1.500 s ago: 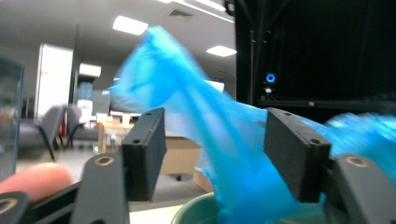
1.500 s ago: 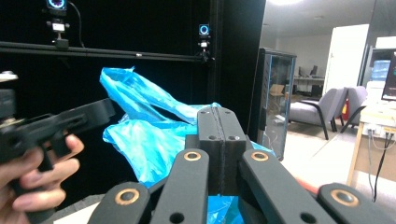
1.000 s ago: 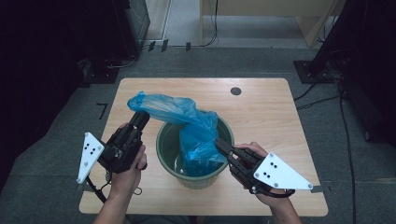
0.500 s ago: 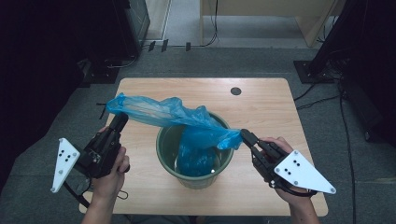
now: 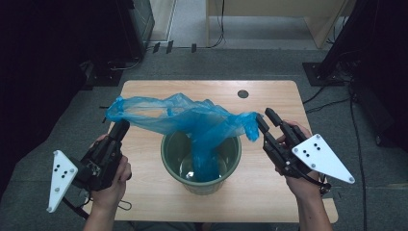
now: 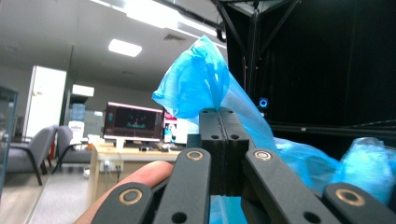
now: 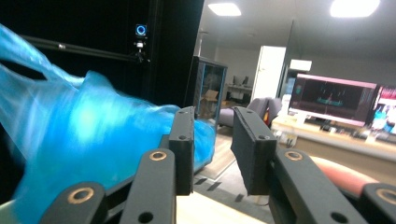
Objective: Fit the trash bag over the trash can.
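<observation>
Pale wooden rectangular surface (image 5: 269,192) with rounded corners and a round dark cable hole (image 5: 243,94), standing on grey carpet floor (image 5: 240,62). Black curtains (image 5: 43,72) hang on both sides. Black cables (image 5: 219,29) trail across the floor beyond. Office behind: white ceiling with bright rectangular light panels (image 6: 124,47), dark lit monitor (image 6: 134,122) on a light wooden desk (image 6: 109,154), grey upholstered chair (image 6: 32,149).

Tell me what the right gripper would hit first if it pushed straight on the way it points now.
Probably the blue bag: the right gripper points up and left at the bag's loose corner, jaws just opened beside it. Depth is unclear, so it could pass above.
</observation>
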A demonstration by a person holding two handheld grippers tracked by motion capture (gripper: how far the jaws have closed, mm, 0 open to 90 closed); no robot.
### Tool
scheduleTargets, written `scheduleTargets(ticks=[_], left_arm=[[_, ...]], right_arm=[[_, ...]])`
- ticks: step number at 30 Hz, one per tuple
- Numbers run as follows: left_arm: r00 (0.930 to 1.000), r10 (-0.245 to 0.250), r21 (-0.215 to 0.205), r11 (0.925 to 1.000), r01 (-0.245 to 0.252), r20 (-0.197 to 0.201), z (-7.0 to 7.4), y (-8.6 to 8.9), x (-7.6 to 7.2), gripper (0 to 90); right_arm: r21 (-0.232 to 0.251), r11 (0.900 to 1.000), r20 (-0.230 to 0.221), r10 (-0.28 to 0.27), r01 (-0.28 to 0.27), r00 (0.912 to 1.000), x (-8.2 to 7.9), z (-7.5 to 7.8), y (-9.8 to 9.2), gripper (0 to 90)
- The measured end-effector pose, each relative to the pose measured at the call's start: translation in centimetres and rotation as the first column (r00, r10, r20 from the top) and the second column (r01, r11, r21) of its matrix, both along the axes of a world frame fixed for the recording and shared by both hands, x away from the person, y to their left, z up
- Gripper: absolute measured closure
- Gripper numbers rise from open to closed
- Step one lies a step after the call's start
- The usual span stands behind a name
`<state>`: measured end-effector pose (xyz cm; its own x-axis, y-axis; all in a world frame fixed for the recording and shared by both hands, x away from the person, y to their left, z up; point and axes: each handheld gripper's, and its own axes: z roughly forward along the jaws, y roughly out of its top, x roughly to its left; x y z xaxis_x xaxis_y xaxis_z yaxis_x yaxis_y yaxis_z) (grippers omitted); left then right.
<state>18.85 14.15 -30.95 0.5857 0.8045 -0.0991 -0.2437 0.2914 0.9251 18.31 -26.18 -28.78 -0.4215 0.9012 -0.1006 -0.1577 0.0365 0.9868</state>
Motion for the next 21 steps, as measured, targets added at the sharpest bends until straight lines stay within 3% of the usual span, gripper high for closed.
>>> scheduleTargets(ticks=[4,5,10,17,21], left_arm=[[0.9998,-0.009,0.006,0.9999,0.009,-0.019,-0.6,-0.3,0.2,90.0],[0.9998,-0.011,0.015,0.9998,0.012,-0.015,-0.6,-0.6,0.2,90.0],[0.9999,-0.017,0.009,0.9998,0.017,-0.003,-0.3,-0.9,0.2,90.0],[0.9998,-0.021,0.006,0.9998,0.021,0.000,-0.2,-1.4,0.2,90.0],[0.9997,-0.023,0.003,0.9997,0.023,0.006,-0.2,-1.4,0.1,90.0]], right_arm=[[0.057,0.998,-0.022,-0.007,0.008,0.9997,0.1,-0.6,-0.5,64.0],[0.100,0.995,-0.024,-0.009,0.012,0.9997,-0.1,-0.4,-0.9,63.2],[0.182,0.983,-0.002,0.012,-0.011,0.9999,-0.9,0.8,-0.8,60.1],[0.169,0.985,-0.009,0.041,-0.039,0.9991,-1.2,0.7,1.0,57.7],[0.195,0.981,-0.089,0.022,-0.004,0.9957,-0.2,-0.5,2.2,52.8]])
